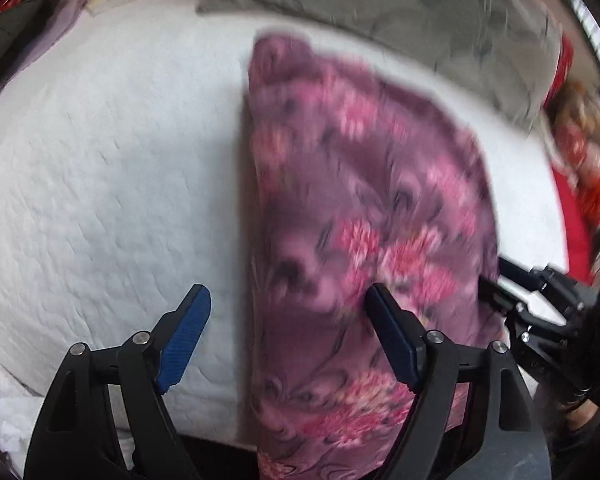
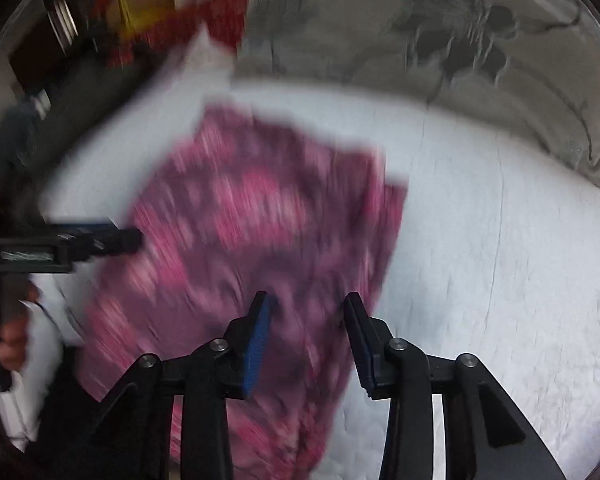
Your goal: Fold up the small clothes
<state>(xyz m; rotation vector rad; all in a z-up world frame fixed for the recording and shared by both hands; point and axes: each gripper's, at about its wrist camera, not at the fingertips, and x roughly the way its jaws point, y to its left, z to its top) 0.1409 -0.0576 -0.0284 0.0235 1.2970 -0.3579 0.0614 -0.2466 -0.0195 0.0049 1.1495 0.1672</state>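
A purple garment with pink flowers (image 1: pixel 360 200) lies flat on the white quilted bed cover (image 1: pixel 100 180), folded lengthwise with a straight left edge. My left gripper (image 1: pixel 288 304) is open and empty, hovering over the garment's left edge near its near end. My right gripper (image 2: pixel 308 312) is open and empty above the garment (image 2: pixel 260 232) near its right side. The right gripper also shows at the right of the left wrist view (image 1: pixel 540 300); the left gripper shows at the left of the right wrist view (image 2: pixel 100 240). Both views are motion-blurred.
A grey cloth (image 1: pixel 420 12) lies across the back of the bed and also shows in the right wrist view (image 2: pixel 460 48). Red patterned fabric (image 1: pixel 576 216) and clutter sit at the right edge. Dark items (image 1: pixel 16 28) are at the far left. White cover (image 2: pixel 500 280) extends right.
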